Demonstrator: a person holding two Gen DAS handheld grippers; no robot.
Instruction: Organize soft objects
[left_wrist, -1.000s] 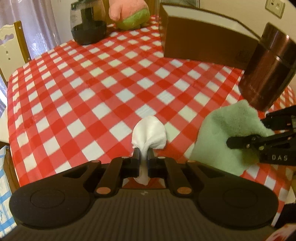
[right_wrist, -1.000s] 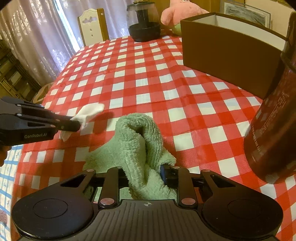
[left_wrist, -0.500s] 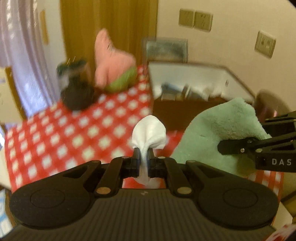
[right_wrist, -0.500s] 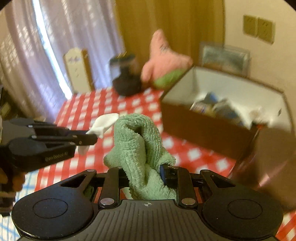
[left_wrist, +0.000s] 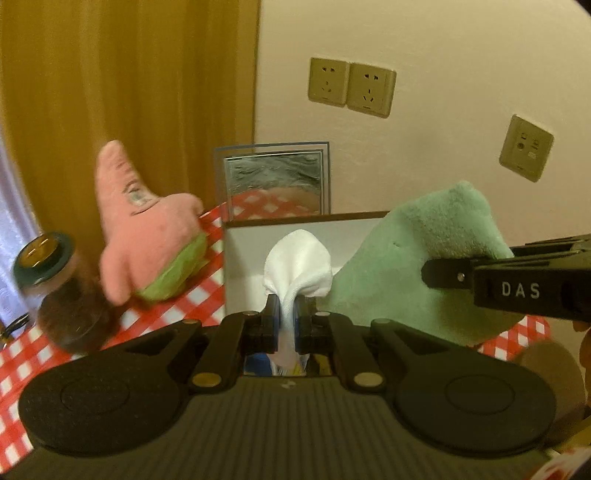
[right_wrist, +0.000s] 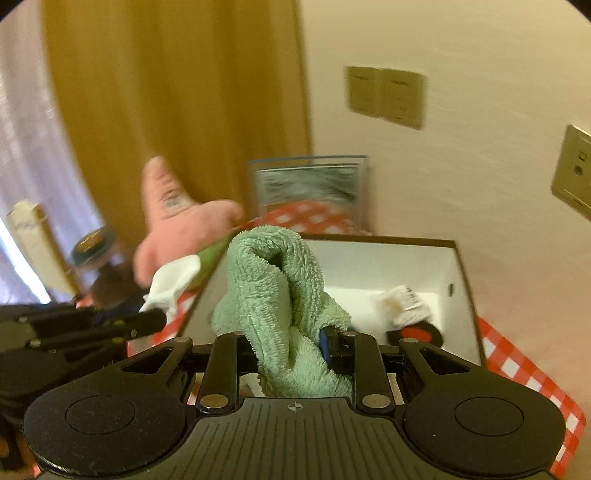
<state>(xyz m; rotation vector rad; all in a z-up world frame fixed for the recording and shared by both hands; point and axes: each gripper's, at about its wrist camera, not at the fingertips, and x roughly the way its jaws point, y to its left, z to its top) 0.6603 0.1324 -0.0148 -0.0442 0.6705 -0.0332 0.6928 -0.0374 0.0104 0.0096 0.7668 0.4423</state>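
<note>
Through the left wrist camera, I am holding the left gripper (left_wrist: 287, 314) pinched nearly closed on a white cloth (left_wrist: 297, 267), gripping its gathered lower end so the free part is fanning out above the fingertips. Its long axis is running along the fingers, pointing away from me toward the far wall of the brown box (left_wrist: 295, 236), and I judge I am carrying it over the box's near edge for a drop inside. The right gripper (left_wrist: 443, 275) is reaching in from the right with a green towel (left_wrist: 417, 266) bulging beside the cloth.

Through the right wrist camera, I am keeping the right gripper (right_wrist: 291, 347) partly closed, clamping the green towel (right_wrist: 280, 295) by a bunched fold. The towel is standing upright between the jaws, its long axis rising toward the box's (right_wrist: 458, 280) far rim, hanging above the box's open white interior. The pink plush star (right_wrist: 177, 221) is lying on the checked surface (right_wrist: 517, 362) past the box's left wall.
</note>
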